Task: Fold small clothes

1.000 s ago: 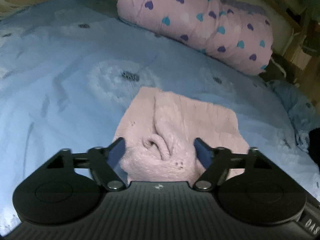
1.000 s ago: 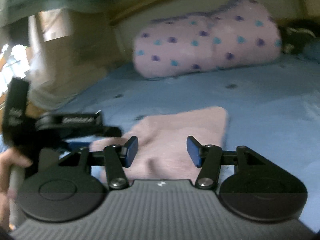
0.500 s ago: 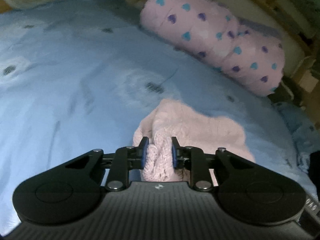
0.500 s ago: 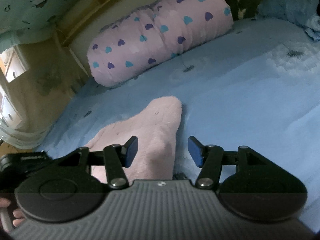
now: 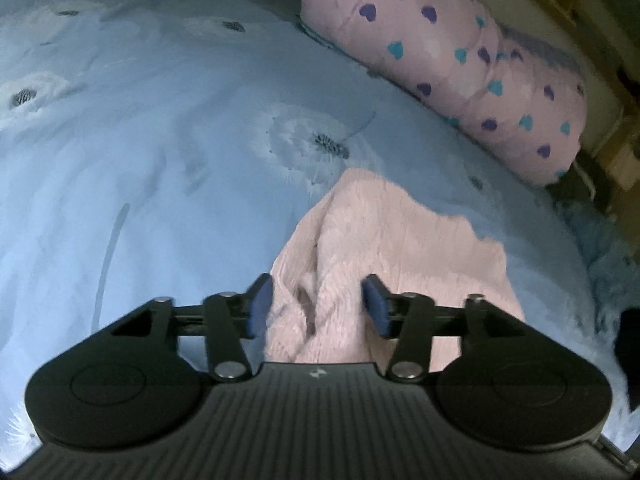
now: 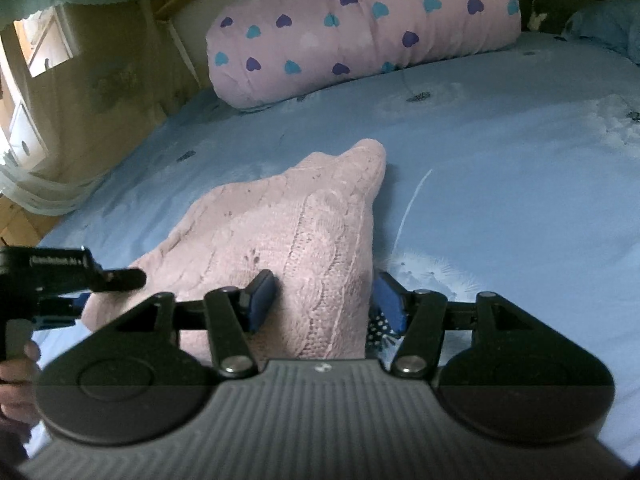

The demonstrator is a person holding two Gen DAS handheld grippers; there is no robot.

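A small pink knitted garment [image 5: 400, 248] lies bunched on the blue flowered bedsheet [image 5: 160, 120]. My left gripper [image 5: 318, 306] is open, its blue pads on either side of a raised fold at the garment's near edge, not pinching it. In the right wrist view the garment [image 6: 288, 220] lies ahead with a pointed far corner. My right gripper [image 6: 326, 300] is open and straddles the garment's near right edge. The left gripper [image 6: 72, 276] and the hand holding it show at the left of that view.
A rolled pink quilt with blue and purple hearts [image 5: 460, 60] lies along the far side of the bed, also in the right wrist view [image 6: 360, 28]. A wooden bed frame [image 5: 616, 152] stands behind it. A wall and a window [image 6: 44, 36] are at the left.
My left gripper closed on the garment's fold half a second ago and has now opened again. My right gripper has moved closer, so the garment's edge now sits between its pads.
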